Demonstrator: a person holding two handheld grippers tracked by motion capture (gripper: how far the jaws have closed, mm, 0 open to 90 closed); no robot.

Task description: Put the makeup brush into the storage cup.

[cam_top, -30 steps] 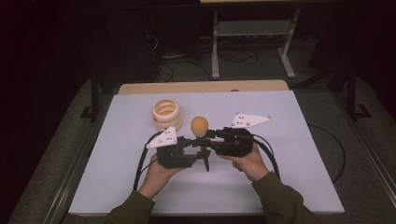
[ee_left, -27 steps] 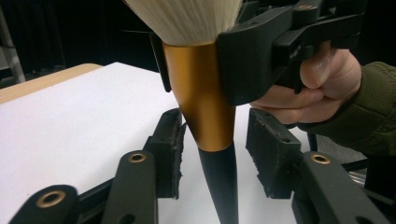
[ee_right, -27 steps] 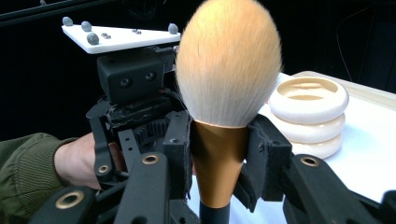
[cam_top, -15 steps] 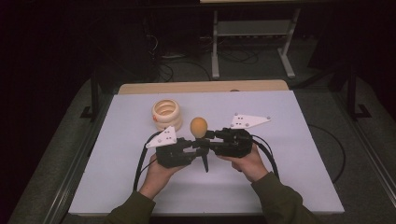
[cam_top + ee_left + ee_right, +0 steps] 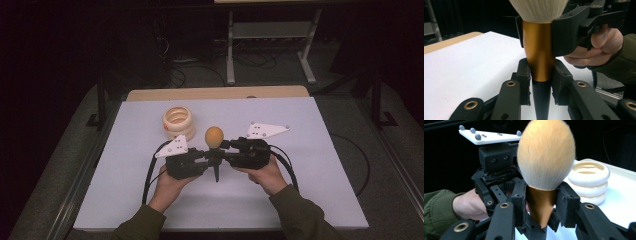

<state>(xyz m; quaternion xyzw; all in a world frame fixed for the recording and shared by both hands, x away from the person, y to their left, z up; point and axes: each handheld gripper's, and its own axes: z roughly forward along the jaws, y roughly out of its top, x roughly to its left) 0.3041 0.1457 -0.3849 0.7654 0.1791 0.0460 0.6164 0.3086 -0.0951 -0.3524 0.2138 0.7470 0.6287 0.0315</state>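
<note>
Brush [image 5: 214, 145] upright above the tabletop [image 5: 310, 165], pinched at its gold collar by the right gripper [image 5: 541, 202] and lower by the left gripper [image 5: 541, 81], just closing. Bristles cropped in the left gripper view; handle tip hidden between jaws. Ring stack [image 5: 178, 121] near.

Brush [image 5: 539, 50]: standing upright, its gold collar tapering into a black handle – pale bristles spreading at the top edge.
Left gripper [image 5: 541, 82]: its jaws have just been closing, now pressing the collar's lower end.
Right gripper [image 5: 576, 30]: clamping the collar higher up, a hand [image 5: 596, 47] squeezing its grip.
Table [image 5: 469, 72]: white sheet lying beneath.
</note>
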